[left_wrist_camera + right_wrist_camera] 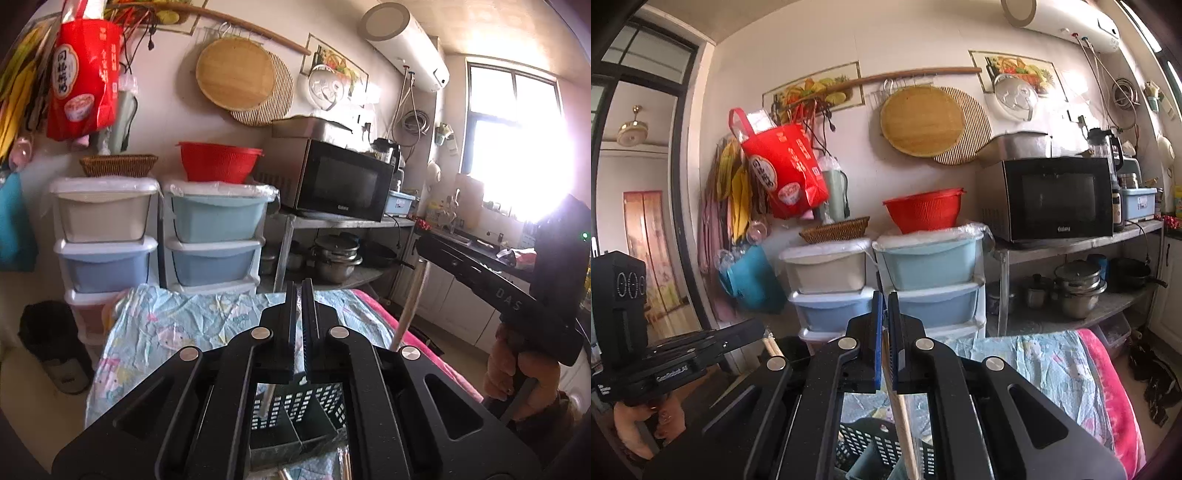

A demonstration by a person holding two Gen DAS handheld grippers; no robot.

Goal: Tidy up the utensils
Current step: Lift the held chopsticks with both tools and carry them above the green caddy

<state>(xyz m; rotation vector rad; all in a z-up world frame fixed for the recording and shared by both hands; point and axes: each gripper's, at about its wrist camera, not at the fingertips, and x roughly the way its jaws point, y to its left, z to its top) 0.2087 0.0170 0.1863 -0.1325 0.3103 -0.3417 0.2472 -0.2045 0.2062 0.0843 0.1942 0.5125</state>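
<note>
My left gripper (pixel 299 286) is shut on a thin pale utensil (pixel 266 398) that looks like chopsticks. Its lower end hangs into a black slotted utensil basket (pixel 317 402) with divided compartments, which stands on the cloth-covered table. My right gripper (pixel 884 295) is shut on a long wooden stick (pixel 903 417), which slants down toward the same basket (pixel 864 443). In the left wrist view the right gripper (pixel 423 243) comes in from the right with that stick (pixel 408 310) hanging below it. In the right wrist view the left gripper (pixel 759 330) shows at the left.
A light blue patterned cloth (pixel 166 332) covers the table, with a pink blanket (pixel 1115 398) along one side. More wooden sticks (pixel 345 463) lie near the basket. Plastic drawer units (pixel 214 236), a microwave (pixel 343 181) on a metal shelf and a counter stand behind.
</note>
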